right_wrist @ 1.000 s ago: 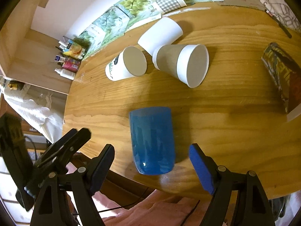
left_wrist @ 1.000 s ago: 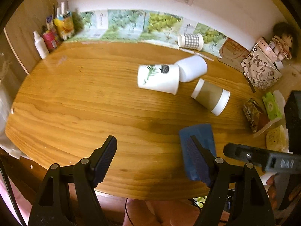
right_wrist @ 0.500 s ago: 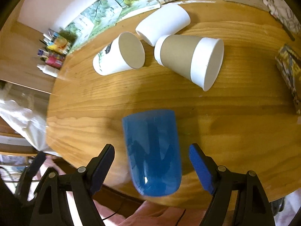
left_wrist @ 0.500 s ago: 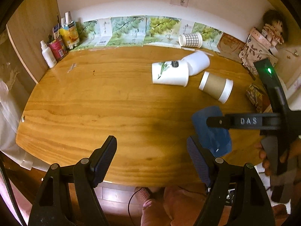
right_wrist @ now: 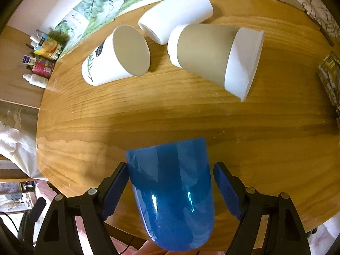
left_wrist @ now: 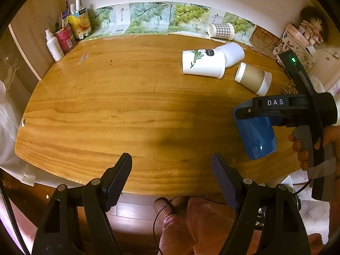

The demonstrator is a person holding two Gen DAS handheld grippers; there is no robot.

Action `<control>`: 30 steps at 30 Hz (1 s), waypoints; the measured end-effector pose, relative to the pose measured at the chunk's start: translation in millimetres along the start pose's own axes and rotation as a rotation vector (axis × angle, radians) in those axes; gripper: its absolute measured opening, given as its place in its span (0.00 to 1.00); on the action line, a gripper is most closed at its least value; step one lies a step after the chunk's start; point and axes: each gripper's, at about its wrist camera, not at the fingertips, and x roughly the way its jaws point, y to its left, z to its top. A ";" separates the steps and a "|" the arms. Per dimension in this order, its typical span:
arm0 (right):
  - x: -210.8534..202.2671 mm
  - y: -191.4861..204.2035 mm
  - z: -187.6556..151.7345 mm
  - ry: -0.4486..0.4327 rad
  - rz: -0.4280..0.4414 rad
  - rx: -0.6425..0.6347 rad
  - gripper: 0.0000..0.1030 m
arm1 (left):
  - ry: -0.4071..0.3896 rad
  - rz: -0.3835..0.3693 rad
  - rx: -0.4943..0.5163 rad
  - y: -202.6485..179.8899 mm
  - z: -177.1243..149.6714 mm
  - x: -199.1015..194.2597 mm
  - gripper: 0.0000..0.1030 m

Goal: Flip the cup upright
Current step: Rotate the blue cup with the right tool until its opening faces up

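A blue plastic cup [right_wrist: 174, 193] lies on its side near the front edge of the wooden table [right_wrist: 244, 127], its rounded bottom toward me. My right gripper [right_wrist: 171, 188] is open, with one blue pad on each side of the cup, close to its walls. In the left wrist view the blue cup [left_wrist: 256, 135] lies at the right under the right gripper's black body [left_wrist: 282, 108]. My left gripper [left_wrist: 171, 178] is open and empty above the table's front edge.
Three paper cups lie on their sides behind the blue cup: a leaf-print one [right_wrist: 115, 58], a plain white one [right_wrist: 176, 14] and a brown-sleeved one [right_wrist: 214, 57]. A checked cup [left_wrist: 221, 30] lies at the back wall. Bottles [left_wrist: 63, 38] stand back left; clutter [left_wrist: 297, 42] sits back right.
My right gripper has moved forward and down so its open pads now flank the blue cup. The left gripper has pulled back and away from the cup.
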 end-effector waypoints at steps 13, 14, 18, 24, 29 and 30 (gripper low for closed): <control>10.2 9.8 -3.4 0.023 -0.035 -0.002 0.74 | -0.024 -0.052 0.074 -0.4 -2.3 -3.9 0.78; 9.9 10.9 -4.3 0.018 -0.040 -0.007 0.74 | -0.026 -0.057 0.080 -0.9 -2.4 -4.5 0.78; 5.7 11.8 -10.7 -0.004 -0.040 -0.015 0.74 | -0.038 -0.075 0.103 -3.6 -3.1 -8.0 0.78; -9.4 14.7 -20.6 -0.081 -0.024 -0.027 0.73 | -0.059 -0.099 0.124 -5.4 0.0 -13.4 0.78; -26.6 21.7 -31.8 -0.160 -0.035 -0.052 0.72 | -0.085 -0.111 0.133 -7.0 1.9 -19.3 0.78; -30.4 22.7 -34.8 -0.183 -0.041 -0.056 0.72 | -0.090 -0.113 0.133 -6.6 2.0 -20.2 0.78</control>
